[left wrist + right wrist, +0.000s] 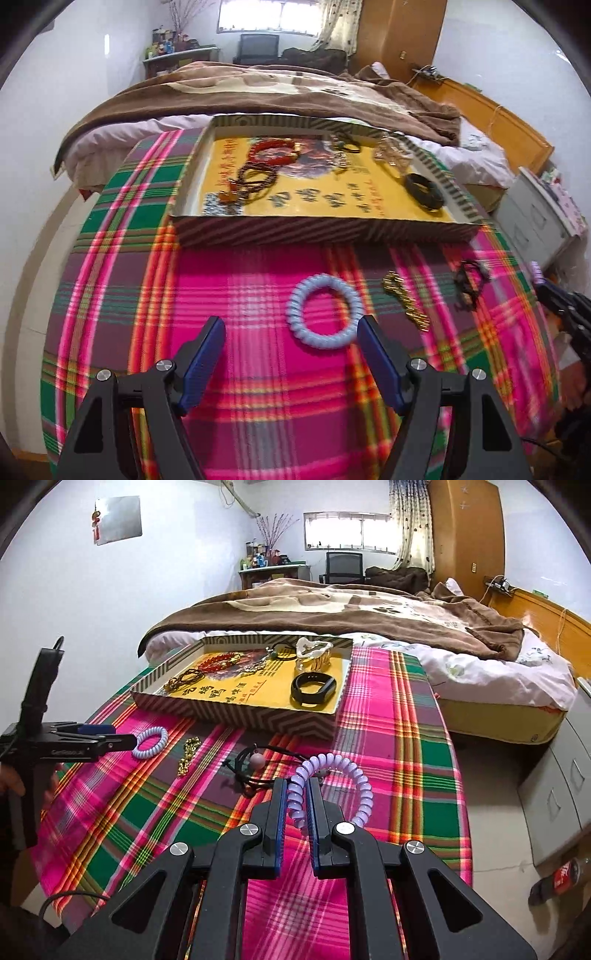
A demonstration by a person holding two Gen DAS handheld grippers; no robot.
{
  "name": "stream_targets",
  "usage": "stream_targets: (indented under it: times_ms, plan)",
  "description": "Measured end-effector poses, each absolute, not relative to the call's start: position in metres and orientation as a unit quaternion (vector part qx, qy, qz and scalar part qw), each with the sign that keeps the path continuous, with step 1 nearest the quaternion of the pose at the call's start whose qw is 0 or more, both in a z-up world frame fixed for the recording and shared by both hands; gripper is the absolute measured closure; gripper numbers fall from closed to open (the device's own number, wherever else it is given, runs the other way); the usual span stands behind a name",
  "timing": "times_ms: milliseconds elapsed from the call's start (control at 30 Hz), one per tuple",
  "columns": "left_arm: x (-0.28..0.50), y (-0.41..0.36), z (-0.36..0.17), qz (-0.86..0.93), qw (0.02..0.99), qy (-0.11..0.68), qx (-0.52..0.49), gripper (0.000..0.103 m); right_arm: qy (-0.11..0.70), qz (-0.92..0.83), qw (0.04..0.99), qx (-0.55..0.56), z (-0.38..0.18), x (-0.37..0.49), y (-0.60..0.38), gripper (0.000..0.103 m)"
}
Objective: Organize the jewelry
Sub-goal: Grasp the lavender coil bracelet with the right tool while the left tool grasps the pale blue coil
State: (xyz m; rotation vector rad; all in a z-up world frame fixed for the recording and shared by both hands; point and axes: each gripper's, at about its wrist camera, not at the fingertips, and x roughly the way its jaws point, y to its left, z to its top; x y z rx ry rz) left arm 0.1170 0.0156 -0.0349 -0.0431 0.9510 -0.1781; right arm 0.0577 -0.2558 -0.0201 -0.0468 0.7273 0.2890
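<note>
A pale blue coil bracelet (322, 312) lies on the plaid cloth just ahead of my left gripper (291, 338), which is open and empty; it also shows in the right wrist view (150, 743). My right gripper (297, 794) is shut on a lilac coil bracelet (332, 775) and holds it above the cloth. A gold chain (404, 304) and a black cord necklace with a pink bead (255, 762) lie on the cloth. The striped box tray (325, 230) holds a red bead bracelet (273, 151), dark bead strands (255, 181), a black band (313, 688) and a gold cuff (314, 657).
The round table's plaid cloth (391, 738) ends at the right above a tiled floor. A bed with a brown blanket (351, 616) stands right behind the table. Grey drawers (561, 786) and a cola bottle (557, 880) are at the right.
</note>
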Motion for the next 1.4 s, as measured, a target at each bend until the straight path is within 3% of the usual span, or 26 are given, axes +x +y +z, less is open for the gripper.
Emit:
stream_targets:
  times_ms: [633, 733, 800, 967, 1400]
  plan:
    - [0.141, 0.005, -0.051, -0.061, 0.883, 0.463, 0.036, 0.032, 0.362, 0.147, 0.920, -0.015, -0.028, 0.070, -0.255, 0.092]
    - [0.140, 0.000, -0.049, -0.073, 0.884, 0.459, 0.045, 0.048, 0.362, 0.148, 0.920, -0.015, -0.028, 0.071, -0.254, 0.092]
    - [0.139, -0.005, -0.048, -0.080, 0.884, 0.457, 0.055, 0.070, 0.362, 0.148, 0.920, -0.015, -0.028, 0.071, -0.254, 0.092]
    - [0.138, -0.011, -0.048, -0.081, 0.885, 0.454, 0.059, 0.092, 0.362, 0.148, 0.920, -0.015, -0.028, 0.071, -0.254, 0.092]
    - [0.131, -0.005, -0.034, -0.083, 0.894, 0.439, 0.042, 0.094, 0.353, 0.145, 0.924, -0.020, -0.019, 0.069, -0.252, 0.092]
